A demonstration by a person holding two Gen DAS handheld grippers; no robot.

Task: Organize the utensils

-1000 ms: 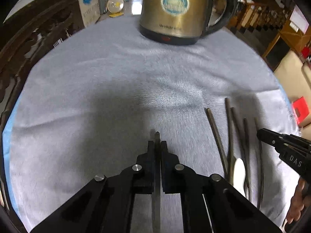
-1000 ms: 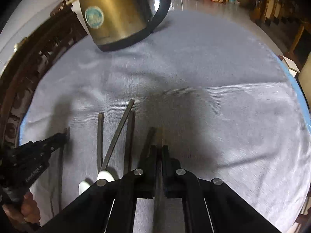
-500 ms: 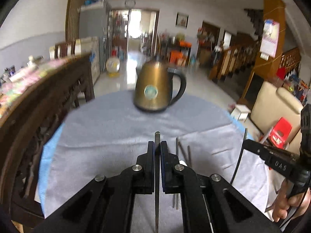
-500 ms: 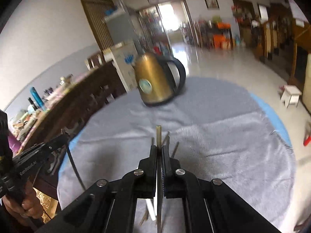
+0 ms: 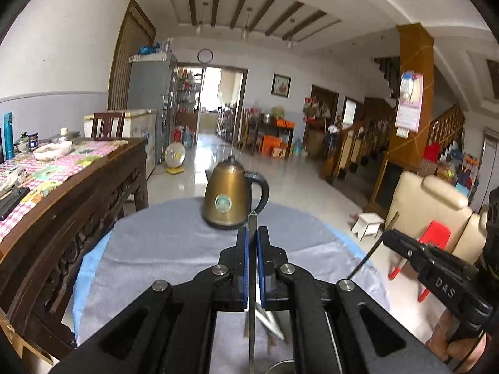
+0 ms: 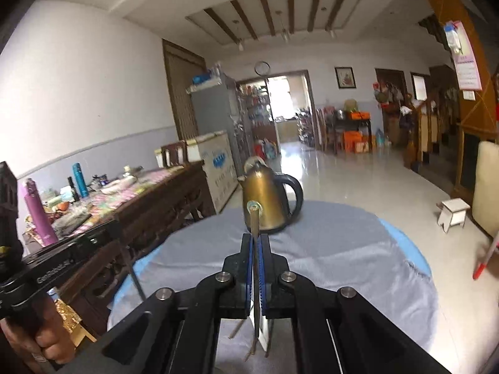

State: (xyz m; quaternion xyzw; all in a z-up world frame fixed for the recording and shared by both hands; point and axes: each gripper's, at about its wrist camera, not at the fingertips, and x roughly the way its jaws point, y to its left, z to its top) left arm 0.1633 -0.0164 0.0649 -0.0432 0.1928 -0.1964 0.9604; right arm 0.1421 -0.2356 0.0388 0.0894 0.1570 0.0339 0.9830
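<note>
My left gripper [image 5: 252, 230] is shut on a dark chopstick [image 5: 252, 280] that pokes out past its fingertips, high above the grey cloth [image 5: 162, 243]. My right gripper [image 6: 256, 237] is shut on a second chopstick [image 6: 255, 218] in the same way. Each view shows the other gripper too: the right gripper [image 5: 389, 241] with its stick [image 5: 371, 252] slanting down, and the left gripper [image 6: 106, 230] with its stick [image 6: 134, 274]. Low between the fingers, several chopsticks and a white spoon [image 5: 268, 321] lie on the cloth, and the white spoon [image 6: 263, 332] also shows in the right wrist view.
A brass kettle [image 5: 229, 199] stands at the far side of the round table. A carved wooden sideboard [image 5: 78, 193] with clutter runs along the left. A beige chair [image 5: 436, 199] and a white stool [image 5: 369, 222] are on the right. A metal rim [image 5: 280, 366] shows at the bottom edge.
Both grippers have risen from the cloth and tipped up toward level, each carrying its chopstick. The views went from the tabletop to the room beyond the kettle.
</note>
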